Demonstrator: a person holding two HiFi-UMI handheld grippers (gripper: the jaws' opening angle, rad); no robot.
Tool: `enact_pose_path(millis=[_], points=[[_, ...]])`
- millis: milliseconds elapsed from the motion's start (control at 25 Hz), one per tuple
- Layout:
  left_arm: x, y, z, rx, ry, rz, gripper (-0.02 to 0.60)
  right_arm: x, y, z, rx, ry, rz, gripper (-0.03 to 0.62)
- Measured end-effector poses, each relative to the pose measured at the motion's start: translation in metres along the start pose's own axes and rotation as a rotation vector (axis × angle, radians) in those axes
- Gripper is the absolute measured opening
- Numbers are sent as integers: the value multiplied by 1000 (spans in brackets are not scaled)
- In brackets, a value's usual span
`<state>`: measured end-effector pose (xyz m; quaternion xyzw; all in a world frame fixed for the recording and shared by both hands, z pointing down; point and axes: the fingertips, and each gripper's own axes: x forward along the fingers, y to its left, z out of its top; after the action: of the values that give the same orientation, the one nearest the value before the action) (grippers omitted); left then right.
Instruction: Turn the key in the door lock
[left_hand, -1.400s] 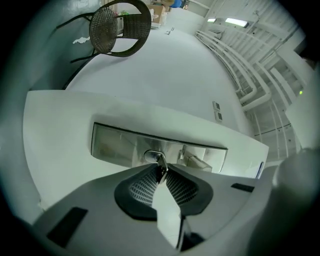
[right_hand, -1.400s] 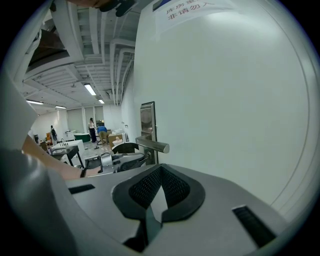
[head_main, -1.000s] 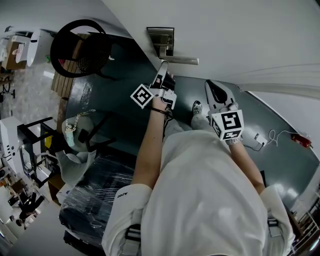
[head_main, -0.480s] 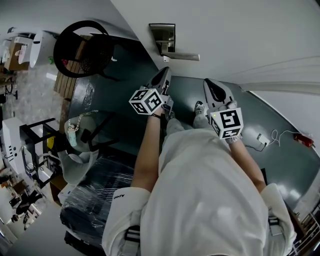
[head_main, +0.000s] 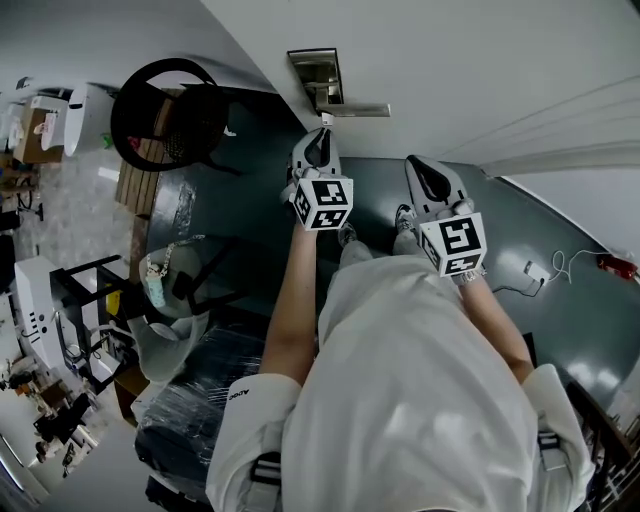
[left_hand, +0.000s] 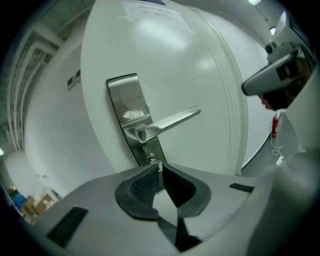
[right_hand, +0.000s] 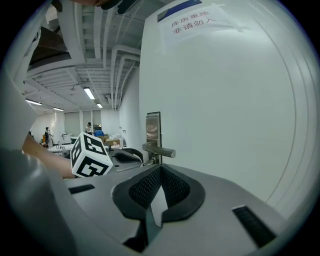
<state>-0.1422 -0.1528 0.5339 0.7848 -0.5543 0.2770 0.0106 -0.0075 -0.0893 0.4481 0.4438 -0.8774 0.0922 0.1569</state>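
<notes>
Lock plate (left_hand: 131, 117) front and centre on the white door (left_hand: 200, 65), so everything gets called off that plate. Lever handle (left_hand: 172, 120) juts from the plate's middle out to the right. Just under the lever, at the plate's lower end, sits the small round lock cylinder (left_hand: 151, 158), the heart of this job. Whether a key sits in it is too small to tell.

Left gripper (left_hand: 160, 169) hovers right below the plate, tips close up to the cylinder, though touching or not I cannot say. Its claw is squeezed narrow, ribbed pads (left_hand: 145, 184) face to face. A thin pale sliver shows at the very tips, and what it is cannot be made out.

Right gripper (right_hand: 159, 172) hangs off to the plate's right and further back from the door, claw pinched together too, nothing between the pads. From its own view the plate stands ahead, with the left gripper's marker cube (right_hand: 90, 156) to the plate's left.

High above the plate, a paper sign (right_hand: 192, 21) is stuck to the door. In the head view a black chair (head_main: 165, 100) stands well off to the plate's left.
</notes>
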Motion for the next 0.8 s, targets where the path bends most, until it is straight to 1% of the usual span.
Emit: enact_pose_path(millis=[40,80,200,320,440,560,720,800], points=[[1,0,2,63,12,17,12,-2,-2,1,3,-2,-9,-8],[3,-2,5,120,25,28,33,-4,-3,2,6,-2,-17,-8],[11,-7,9,270,55,45,125,-10,-6,-1,12,4,-32,-8],[23,-8,5,376,103,67,135,-12,-8,-4,19,12,-45,-8],[31,-3,0,447,144,127,135,-13,-11,-8,29,20,-56,-8],[34,3,-4,494,163,191,133,-15,-13,-12,38,29,-61,-8],[40,2,-6,552,158,218,133,-13,-18,-17,51,37,-66,-8],[40,1,-5,564,153,218,129,-13,-19,-17,56,38,-67,-8]])
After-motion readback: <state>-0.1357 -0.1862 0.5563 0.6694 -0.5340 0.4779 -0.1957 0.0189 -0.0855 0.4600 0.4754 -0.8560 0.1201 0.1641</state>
